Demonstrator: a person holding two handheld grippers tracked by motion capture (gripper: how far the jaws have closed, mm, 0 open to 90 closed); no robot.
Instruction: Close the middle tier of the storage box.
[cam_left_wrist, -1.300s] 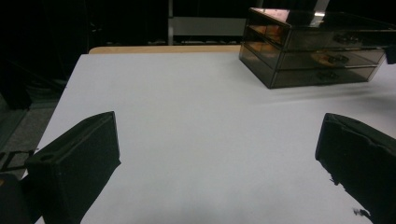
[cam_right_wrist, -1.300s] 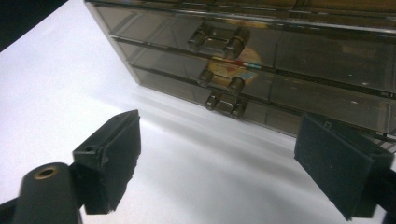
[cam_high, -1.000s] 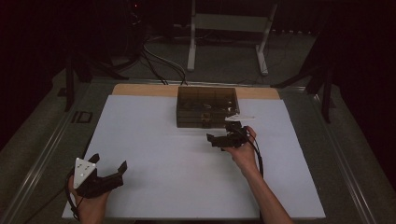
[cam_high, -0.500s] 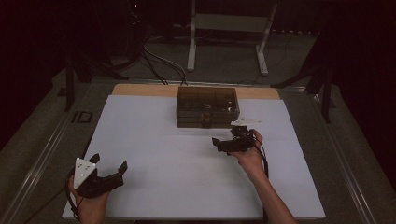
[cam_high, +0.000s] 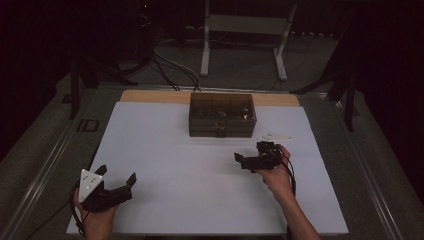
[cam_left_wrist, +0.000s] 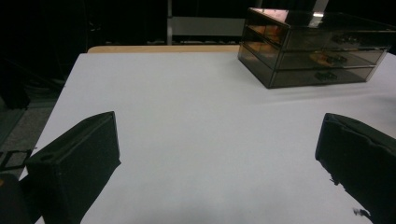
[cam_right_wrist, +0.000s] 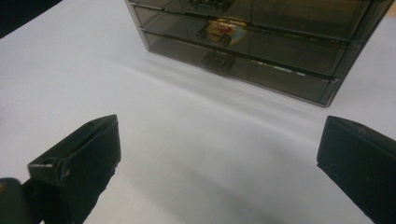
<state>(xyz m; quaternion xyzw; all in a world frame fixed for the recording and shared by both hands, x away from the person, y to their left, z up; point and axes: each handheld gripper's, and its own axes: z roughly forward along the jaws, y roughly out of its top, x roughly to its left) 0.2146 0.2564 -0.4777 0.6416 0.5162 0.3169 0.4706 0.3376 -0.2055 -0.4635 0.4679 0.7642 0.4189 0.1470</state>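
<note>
— Backing off, isn't it? The right gripper (cam_high: 248, 161) was up against the drawer box (cam_high: 222, 116) a second ago; now it sits near it, over the white sheet (cam_high: 165, 145), jaws spread, nothing between them.

— Yes, and the drawers look pushed in. I'd guess it has finished there, or means to line up again.

— And the left gripper (cam_high: 118, 184)?

— Unmoved at the near corner, well apart, released too, empty.

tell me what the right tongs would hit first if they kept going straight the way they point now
Probably the front of the smoky drawer box: the right tongs, open and empty, aim at its lower drawers across bare white table.
</note>
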